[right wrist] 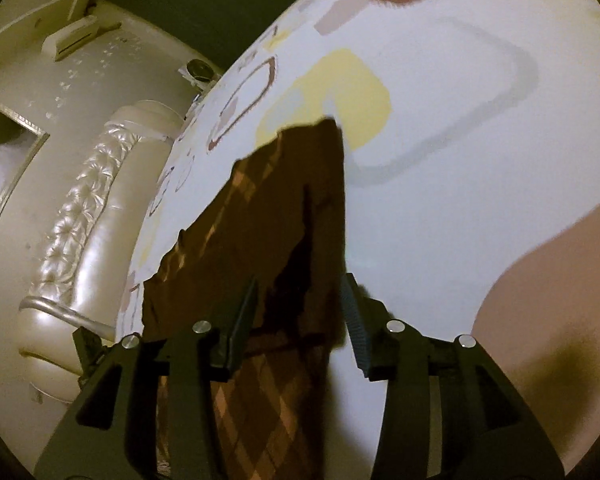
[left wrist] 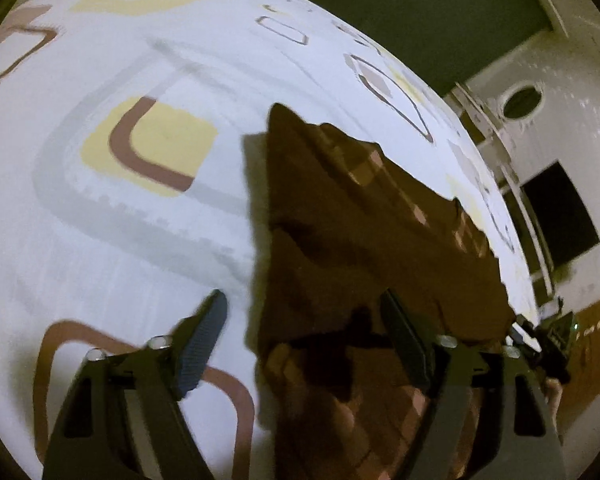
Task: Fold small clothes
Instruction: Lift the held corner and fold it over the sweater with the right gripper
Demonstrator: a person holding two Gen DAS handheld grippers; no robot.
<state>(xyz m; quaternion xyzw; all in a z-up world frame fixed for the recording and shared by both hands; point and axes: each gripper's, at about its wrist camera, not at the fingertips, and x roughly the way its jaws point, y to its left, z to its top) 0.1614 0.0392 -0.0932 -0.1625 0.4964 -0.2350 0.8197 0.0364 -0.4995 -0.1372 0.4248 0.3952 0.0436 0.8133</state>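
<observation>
A brown checked garment [left wrist: 360, 220] lies flat on a white bedsheet [left wrist: 140, 240] printed with yellow and brown shapes. My left gripper [left wrist: 304, 300] is open above the garment's near left edge, one finger over the sheet and one over the cloth. In the right wrist view the same garment [right wrist: 268, 208] runs from the middle toward the bottom. My right gripper [right wrist: 300, 284] is open and straddles its near right edge, where the cloth shows a dark fold. Neither gripper holds anything.
A padded cream headboard [right wrist: 88, 216] and a framed picture [right wrist: 4, 168] are at the left of the right wrist view. The bed's edge and a white cabinet [left wrist: 560, 160] are at the right of the left wrist view. A tan surface [right wrist: 560, 300] is at lower right.
</observation>
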